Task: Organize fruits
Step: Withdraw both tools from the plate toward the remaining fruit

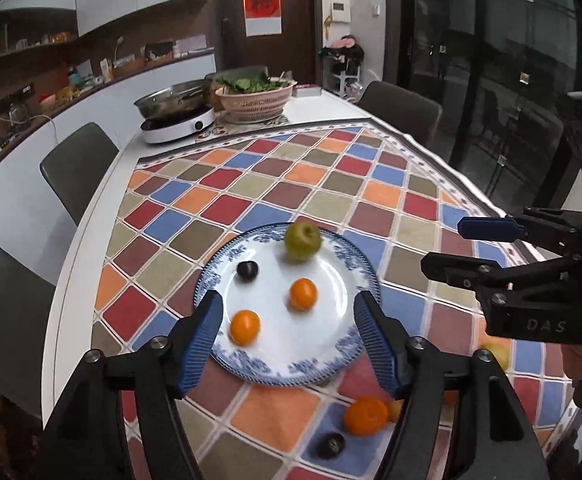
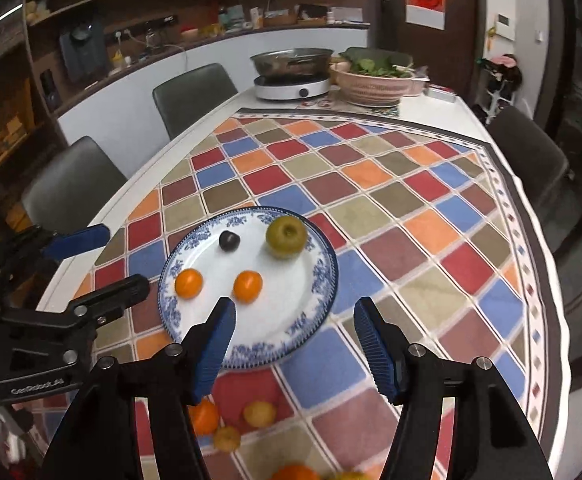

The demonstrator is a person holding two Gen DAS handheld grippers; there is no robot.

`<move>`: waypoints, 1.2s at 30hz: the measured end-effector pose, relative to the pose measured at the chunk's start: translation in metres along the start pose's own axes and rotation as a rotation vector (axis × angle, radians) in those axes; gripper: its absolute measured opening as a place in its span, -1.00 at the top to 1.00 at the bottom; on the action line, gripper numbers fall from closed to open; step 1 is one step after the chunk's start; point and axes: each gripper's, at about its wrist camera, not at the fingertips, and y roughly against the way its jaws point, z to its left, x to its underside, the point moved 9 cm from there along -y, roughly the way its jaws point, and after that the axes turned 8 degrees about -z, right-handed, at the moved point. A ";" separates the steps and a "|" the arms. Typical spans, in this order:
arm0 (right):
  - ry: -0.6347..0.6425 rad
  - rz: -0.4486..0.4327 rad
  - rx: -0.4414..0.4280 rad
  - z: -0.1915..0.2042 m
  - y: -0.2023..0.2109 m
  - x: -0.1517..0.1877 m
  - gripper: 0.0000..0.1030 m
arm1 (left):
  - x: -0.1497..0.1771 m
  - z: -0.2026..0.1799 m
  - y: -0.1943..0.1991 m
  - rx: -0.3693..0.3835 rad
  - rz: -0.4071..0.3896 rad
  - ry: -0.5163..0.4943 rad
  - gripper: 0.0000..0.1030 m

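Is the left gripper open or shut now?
Open: the left gripper has its jaws wide apart above the plate, holding nothing.

Grey chairs [image 2: 195,92] (padded), dark door [image 1: 265,16].

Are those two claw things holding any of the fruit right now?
No. The left gripper and right gripper are both open and empty above the plate.

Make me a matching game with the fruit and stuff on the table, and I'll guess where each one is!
Things:
1. green apple
2. small dark fruit
3. big orange fruit
4. leafy greens

Places:
A. on the tablecloth, off the plate
B. in the pink basket
C. at the far rim of the plate
D. on the plate, left of the apple

Pairs: 1-C, 2-D, 3-A, 4-B
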 end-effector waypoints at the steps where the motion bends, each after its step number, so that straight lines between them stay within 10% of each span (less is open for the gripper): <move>1: -0.004 -0.005 0.010 -0.002 0.005 0.003 -0.21 | 0.001 -0.004 0.006 0.002 -0.010 0.004 -0.37; 15: -0.036 -0.040 0.099 -0.026 0.071 0.055 -0.21 | 0.034 -0.060 0.050 0.040 -0.062 -0.009 -0.42; 36: 0.259 0.122 0.046 -0.027 0.075 0.145 -0.21 | 0.100 -0.156 0.027 0.304 0.017 -0.385 -0.42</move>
